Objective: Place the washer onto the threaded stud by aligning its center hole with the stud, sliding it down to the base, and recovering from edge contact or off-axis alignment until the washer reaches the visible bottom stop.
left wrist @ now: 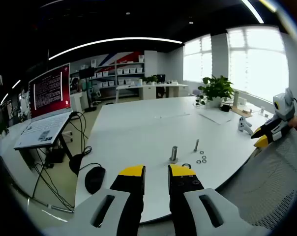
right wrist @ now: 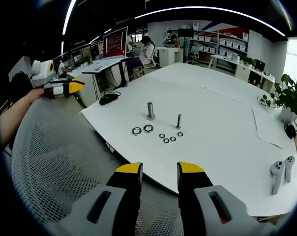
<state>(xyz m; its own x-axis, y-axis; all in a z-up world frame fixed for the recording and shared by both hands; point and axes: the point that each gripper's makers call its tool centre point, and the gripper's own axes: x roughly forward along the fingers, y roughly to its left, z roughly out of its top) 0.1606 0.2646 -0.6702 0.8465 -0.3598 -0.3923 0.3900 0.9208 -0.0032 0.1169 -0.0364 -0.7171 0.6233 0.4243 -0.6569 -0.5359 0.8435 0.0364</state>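
Observation:
A thick threaded stud (right wrist: 150, 110) and a thinner one (right wrist: 178, 121) stand upright on the white table (right wrist: 212, 98). In front of them lie two larger washers (right wrist: 136, 131) (right wrist: 148, 128) and several small washers (right wrist: 166, 140). My right gripper (right wrist: 160, 169) hovers open and empty over a mesh chair back, short of the table edge. In the left gripper view the thick stud (left wrist: 174, 154), thin stud (left wrist: 196, 145) and a washer (left wrist: 187, 165) sit just beyond my left gripper (left wrist: 156, 172), which is open and holds nothing. The right gripper (left wrist: 266, 135) enters from the right.
A grey mesh chair back (right wrist: 60, 167) stands between me and the table. A black mouse (left wrist: 94, 178) lies near the table's edge, with a laptop (left wrist: 50, 98) on a desk beyond. White controllers (right wrist: 279, 172), paper (right wrist: 266, 123) and a potted plant (left wrist: 216, 88) sit further along.

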